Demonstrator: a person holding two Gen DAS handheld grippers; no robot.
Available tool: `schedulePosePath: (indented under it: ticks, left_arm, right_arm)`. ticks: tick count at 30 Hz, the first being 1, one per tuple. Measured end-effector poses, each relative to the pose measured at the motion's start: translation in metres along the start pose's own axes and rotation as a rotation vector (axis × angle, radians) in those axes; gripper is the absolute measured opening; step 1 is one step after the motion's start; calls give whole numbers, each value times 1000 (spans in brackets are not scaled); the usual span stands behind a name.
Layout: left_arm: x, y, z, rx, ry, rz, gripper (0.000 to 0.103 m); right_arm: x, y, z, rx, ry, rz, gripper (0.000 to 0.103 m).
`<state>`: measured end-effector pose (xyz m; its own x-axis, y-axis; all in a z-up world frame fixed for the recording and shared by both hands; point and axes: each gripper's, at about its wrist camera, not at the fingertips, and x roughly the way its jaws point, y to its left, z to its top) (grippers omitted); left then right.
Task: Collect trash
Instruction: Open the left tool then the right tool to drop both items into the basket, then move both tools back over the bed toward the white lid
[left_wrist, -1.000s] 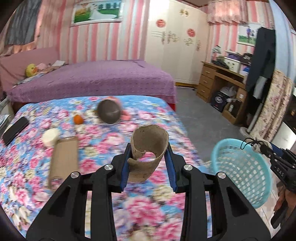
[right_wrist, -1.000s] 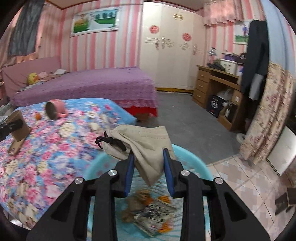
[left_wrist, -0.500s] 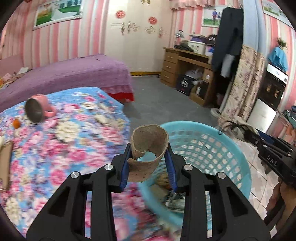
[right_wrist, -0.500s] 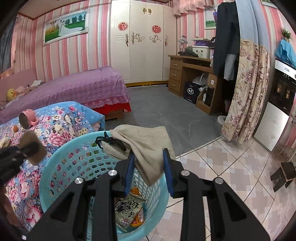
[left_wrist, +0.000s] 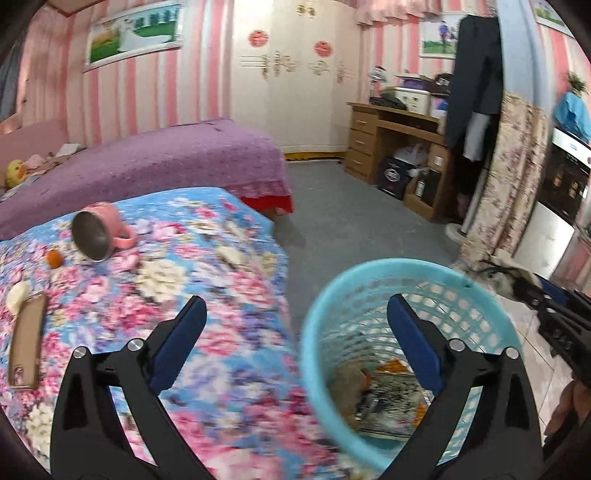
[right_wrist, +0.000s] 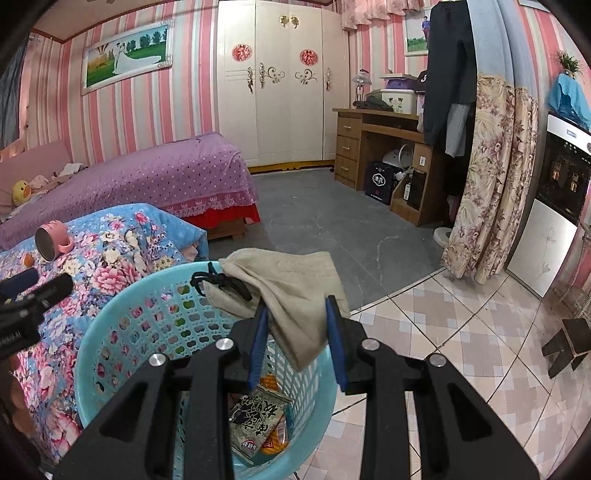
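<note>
Left gripper (left_wrist: 293, 317) gapes empty above my turquoise basket (left_wrist: 325, 291); right gripper (right_wrist: 295, 321) pinches the beige cloth (right_wrist: 291, 280), seemingly steadying the rim for drops.

A round turquoise plastic basket (right_wrist: 122, 332) with slotted lattice walls stands upright just beside the edge of the flowered bed, its open mouth facing up. At its bottom lies a heap of trash: a crumpled snack wrapper (right_wrist: 258, 417) printed with black characters, an orange packet (right_wrist: 275, 439) partly under it, and a blurred brownish scrap (left_wrist: 349, 384) on the side toward the bed. A beige cloth pouch (right_wrist: 291, 291) with a black drawstring cord hangs over the basket's rim, pinched between two blue pads.
</note>
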<state>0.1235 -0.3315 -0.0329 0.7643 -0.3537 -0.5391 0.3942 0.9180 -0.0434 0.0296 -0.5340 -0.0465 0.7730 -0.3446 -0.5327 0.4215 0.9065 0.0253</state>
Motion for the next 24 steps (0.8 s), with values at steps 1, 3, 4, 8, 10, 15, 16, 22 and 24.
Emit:
schedulePosePath:
  ticks: [1,3,4,8,10,15,16,22,24]
  left_arm:
    - [-1,5,1,-7,-2,12,97]
    - [-3,18,1,-24,-2,41,97]
    - [-4,25,1,-33,1,49,97]
    - [-8,45,-2,-53,6,89,97]
    - [-10,52,-6,-52,7,102,97]
    - [-16,64,-8,-47,6,122,97]
    - [-18,67,-8,-47,3,123,97]
    - [-34,84,-7,-39,-13,142,97]
    - [-40,93,-6,-44,-19,151,97]
  right_arm:
    - [-1,1,0,-1,-3,1,30]
    - [-1,7,0,-11,-15,2,31]
    - [-1,9,0,-16,-20,4,31]
    - [5,20,-3,-32,-25,-1,32]
    - [7,23,-4,-29,-18,4,51]
    - [4,35,-4,-63,-29,-24,87]
    - [3,37,-2,-58,-29,-23,93]
    - [3,50,4,-3,-26,-5,98]
    - [2,60,6,0,-35,6,98]
